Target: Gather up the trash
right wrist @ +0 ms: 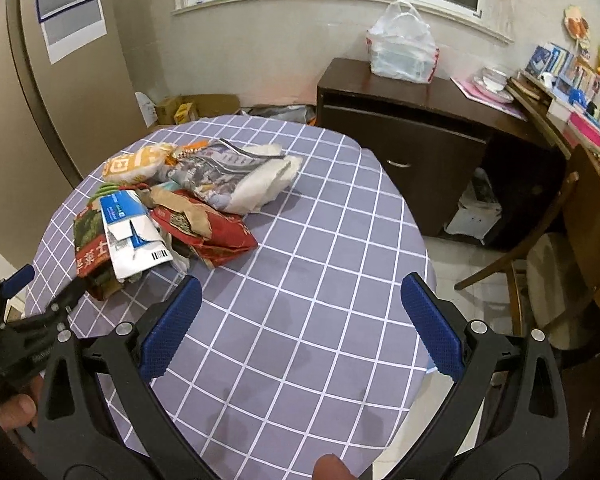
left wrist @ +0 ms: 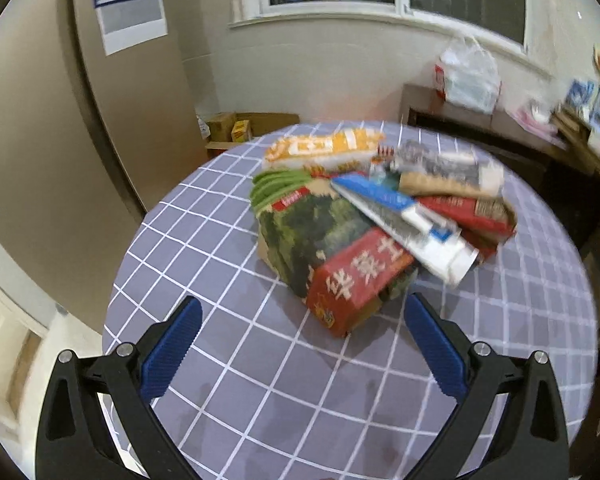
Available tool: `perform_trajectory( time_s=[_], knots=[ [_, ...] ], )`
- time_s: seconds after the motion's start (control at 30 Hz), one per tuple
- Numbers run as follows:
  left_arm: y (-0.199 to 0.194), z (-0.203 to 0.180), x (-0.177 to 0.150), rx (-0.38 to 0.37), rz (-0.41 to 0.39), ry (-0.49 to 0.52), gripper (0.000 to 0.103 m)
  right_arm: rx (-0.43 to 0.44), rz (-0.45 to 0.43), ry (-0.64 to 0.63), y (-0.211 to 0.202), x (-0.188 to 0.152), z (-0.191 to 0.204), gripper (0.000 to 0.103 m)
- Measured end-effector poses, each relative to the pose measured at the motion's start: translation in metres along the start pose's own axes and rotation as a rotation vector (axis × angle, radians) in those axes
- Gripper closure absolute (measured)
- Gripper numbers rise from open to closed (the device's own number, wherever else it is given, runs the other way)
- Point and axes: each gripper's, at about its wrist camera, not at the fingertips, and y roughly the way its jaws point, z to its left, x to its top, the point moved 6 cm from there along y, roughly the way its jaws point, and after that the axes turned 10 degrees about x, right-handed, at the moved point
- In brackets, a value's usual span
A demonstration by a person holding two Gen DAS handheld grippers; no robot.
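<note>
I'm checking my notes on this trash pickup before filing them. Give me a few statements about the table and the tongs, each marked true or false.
1. The left tongs stand open, holding nothing. True.
2. The right tongs are clamped on the red packet. False: they are open above bare tablecloth, apart from the pile.
3. The trash lies scattered all over the table. False: it sits in one heap on the left part, in the right wrist view.
4. A white plastic bag sits on the dark cabinet. True.
5. The tablecloth is plain red. False: it is purple-grey with white grid lines.
</note>
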Motion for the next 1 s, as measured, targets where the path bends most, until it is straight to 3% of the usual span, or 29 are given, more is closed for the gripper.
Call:
perform_trajectory(
  time_s=[0.23,0.33,0.37,0.43,0.53,0.63,0.8,0.9,0.93,1.0],
  knots=[
    [0.038,0.0,0.015,0.108,0.03,0.039,0.004,0.035,0.015,-0.036,0.012,0.0,0.017,0.005],
    [0.043,0.0,0.017,0.086,0.025,0.047,0.007,0.101,0.009,-0.054,0.015,0.003,0.033,0.005],
    [0.043,0.001,0.018,0.062,0.013,0.038,0.013,0.121,0.008,-0.068,0.017,0.003,0.039,0.005],
    [0.048,0.004,0.018,0.03,0.031,0.037,0.054,0.154,0.013,-0.087,0.023,0.003,0.05,0.005],
    [0.054,0.006,0.017,-0.007,0.051,0.02,0.073,0.222,0.03,-0.099,0.037,0.002,0.068,0.005],
    [0.052,0.015,0.013,-0.022,0.053,-0.02,0.086,0.271,0.042,-0.142,0.054,-0.001,0.087,0.005],
    [0.052,0.03,0.005,-0.02,0.059,-0.051,0.093,0.326,0.037,-0.204,0.077,0.0,0.114,0.006],
    [0.051,0.039,0.001,-0.023,0.061,-0.079,0.095,0.299,0.04,-0.266,0.092,0.003,0.13,0.006],
    [0.049,0.043,0.0,-0.021,0.061,-0.089,0.095,0.293,0.036,-0.275,0.094,0.005,0.131,0.008],
    [0.048,0.05,-0.002,-0.015,0.062,-0.1,0.095,0.269,0.05,-0.296,0.107,0.008,0.133,0.025]
  ],
)
